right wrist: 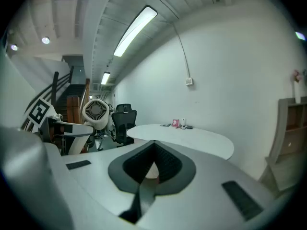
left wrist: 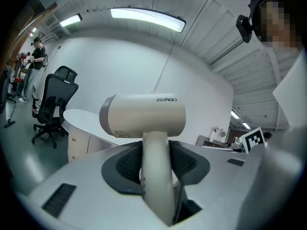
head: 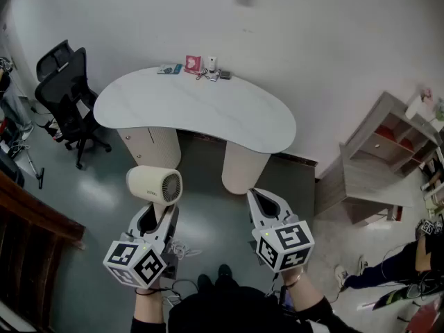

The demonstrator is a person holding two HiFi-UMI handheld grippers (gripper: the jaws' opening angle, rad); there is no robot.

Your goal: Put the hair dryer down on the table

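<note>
Table (head: pixel 208 109) dead ahead. Hair dryer (head: pixel 154 184) hangs short of the table's near edge, handle clamped in left gripper (head: pixel 158 215), barrel crosswise. Right gripper (head: pixel 258 201), equally short of the table, pinched closed, empty. Left carries forward.

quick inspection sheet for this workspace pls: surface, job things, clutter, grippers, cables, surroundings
surface: white curved table, mostly bare
job's things: hair dryer in the air short of the table, not yet put down
clutter: small items along the table's far edge
grippers: left gripper shut on the hair dryer's handle; right gripper shut, empty
cables: pale cord looped on the floor under the left gripper
surroundings: black office chair left of the table, wooden shelf unit to its right
</note>
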